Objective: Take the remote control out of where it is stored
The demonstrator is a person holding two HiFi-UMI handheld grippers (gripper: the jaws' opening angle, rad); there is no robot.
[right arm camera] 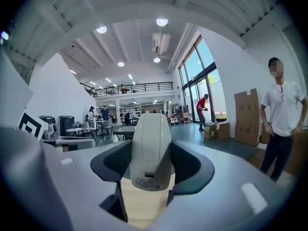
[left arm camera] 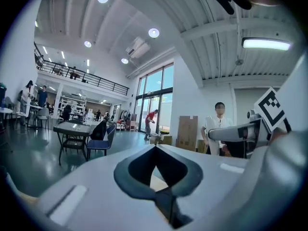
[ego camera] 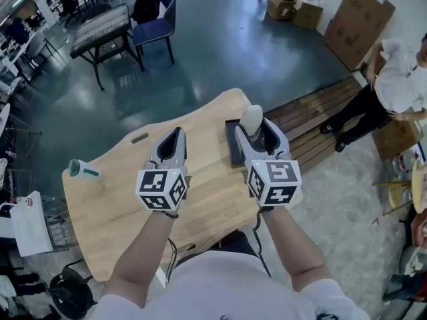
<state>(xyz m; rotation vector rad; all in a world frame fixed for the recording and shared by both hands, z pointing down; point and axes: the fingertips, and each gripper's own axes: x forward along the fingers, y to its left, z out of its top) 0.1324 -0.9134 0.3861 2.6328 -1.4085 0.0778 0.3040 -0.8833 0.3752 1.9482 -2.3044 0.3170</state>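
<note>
A pale grey remote control (right arm camera: 151, 148) stands clamped between the jaws of my right gripper (ego camera: 257, 131), lifted above the table; its rounded end (ego camera: 251, 119) sticks out past the jaw tips in the head view. Just behind and left of it a dark rectangular holder (ego camera: 234, 145) lies on the wooden table (ego camera: 107, 205). My left gripper (ego camera: 171, 142) hovers over the table's middle, jaws closed tip to tip with nothing between them (left arm camera: 155, 148).
A white tube with a green band (ego camera: 83, 171) lies near the table's left edge. A slot handle (ego camera: 139, 138) is cut in the tabletop's far left. A person (ego camera: 393, 85) stands on the right by wooden planks (ego camera: 320, 115). A chair (ego camera: 157, 22) and desk sit far back.
</note>
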